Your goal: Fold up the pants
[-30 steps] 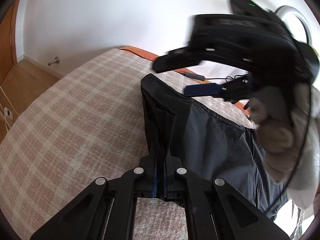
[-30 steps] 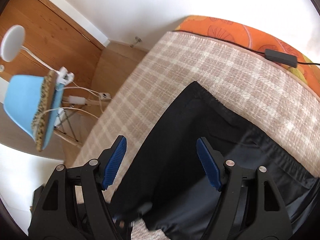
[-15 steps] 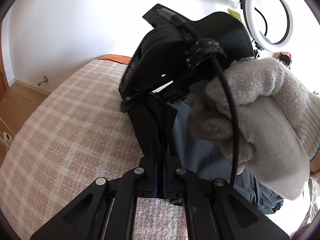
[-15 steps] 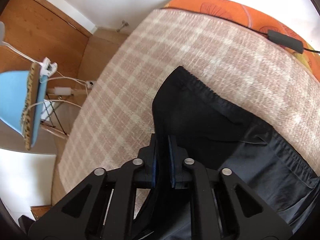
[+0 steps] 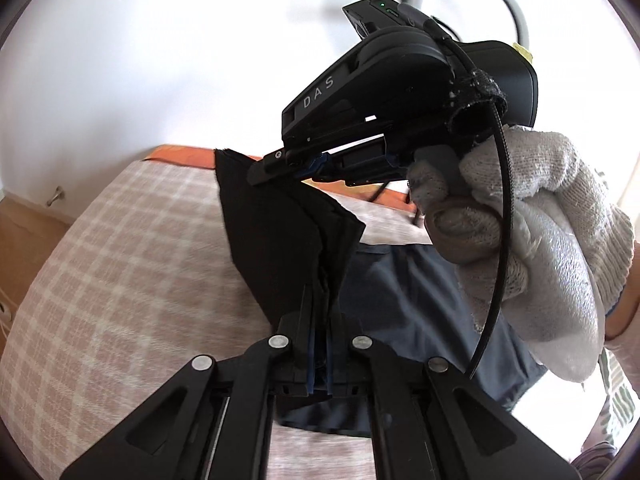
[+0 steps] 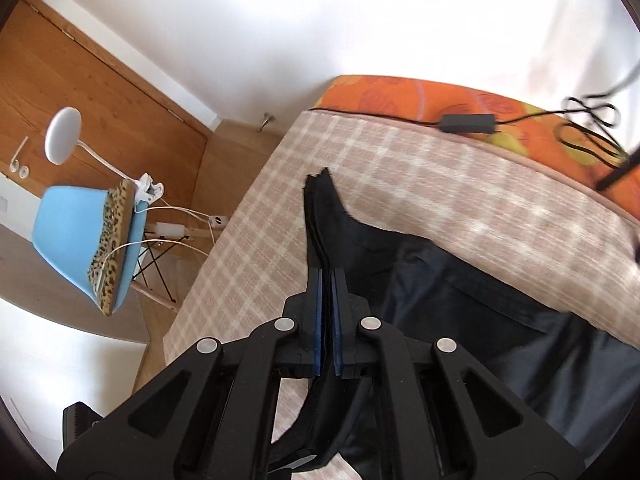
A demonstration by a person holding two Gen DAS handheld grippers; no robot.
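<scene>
At frame centre, both tongs, left (image 5: pixel 318 344) and right (image 6: pixel 327 320), are clamped on the pants' (image 5: pixel 280 240) edge, lifted above the bed (image 5: pixel 120 260); the fold looks begun, not yet laid.

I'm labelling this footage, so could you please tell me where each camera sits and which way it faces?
Left wrist: on the left hand-held gripper, looking down its fingers at the pants on the checked bedspread; the gloved right hand and right hand-held gripper show.
Right wrist: on the right hand-held gripper, looking toward a blue chair.
Shared: pants, bedspread, white wall.
</scene>
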